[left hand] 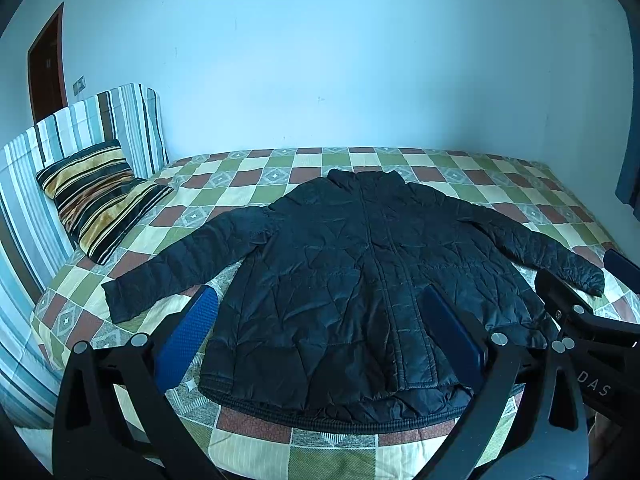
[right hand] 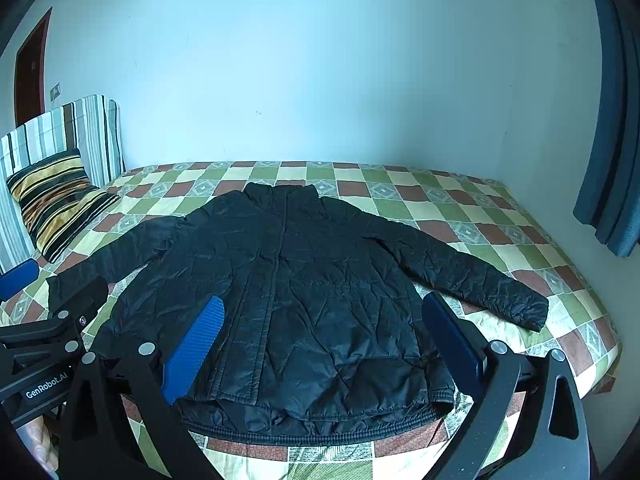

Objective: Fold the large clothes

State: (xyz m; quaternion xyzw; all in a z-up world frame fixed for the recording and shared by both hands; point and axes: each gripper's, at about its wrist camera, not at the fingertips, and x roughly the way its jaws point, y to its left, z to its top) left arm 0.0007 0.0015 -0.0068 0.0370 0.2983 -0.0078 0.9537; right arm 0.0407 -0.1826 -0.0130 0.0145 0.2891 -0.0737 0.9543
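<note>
quilted black jacket (left hand: pixel 360 280) flat | checked bedspread (left hand: pixel 248 184) | seemingly nylon

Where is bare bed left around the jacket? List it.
Bare checkered bedspread shows between the black quilted jacket and the pale wall, and beyond its right-hand sleeve. The striped pillow crowds the headboard end. Near edge: only a narrow strip below the hem.

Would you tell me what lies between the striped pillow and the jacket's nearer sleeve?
Only bare checked bedspread separates the striped pillow from the black jacket; the left wrist view shows it best.
</note>
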